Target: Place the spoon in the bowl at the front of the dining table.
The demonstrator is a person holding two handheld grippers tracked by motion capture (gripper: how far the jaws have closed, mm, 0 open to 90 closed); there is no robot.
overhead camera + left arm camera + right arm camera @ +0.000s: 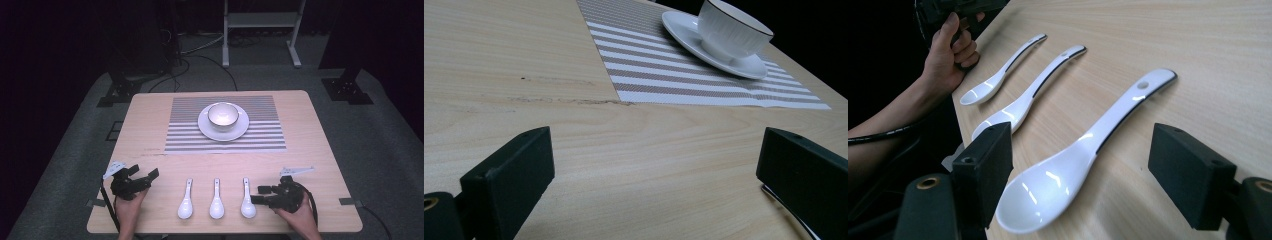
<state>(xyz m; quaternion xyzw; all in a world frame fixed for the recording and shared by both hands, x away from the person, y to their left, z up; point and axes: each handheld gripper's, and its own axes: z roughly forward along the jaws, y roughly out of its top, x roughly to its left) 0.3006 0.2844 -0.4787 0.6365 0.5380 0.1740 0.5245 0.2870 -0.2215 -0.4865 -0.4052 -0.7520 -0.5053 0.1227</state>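
My right hand-held gripper rests open, jaws either side of the nearest glossy white ceramic spoon on the pale wooden tabletop; two matching spoons lie beside it. It looks light, stiff, slippery and chippable, so I would pinch the flat handle rather than the rounded scoop. My left hand-held gripper is open too, over bare wood.

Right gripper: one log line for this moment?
right gripper open, jaws astride nearest spoon | left gripper open, idle | bowl on saucer
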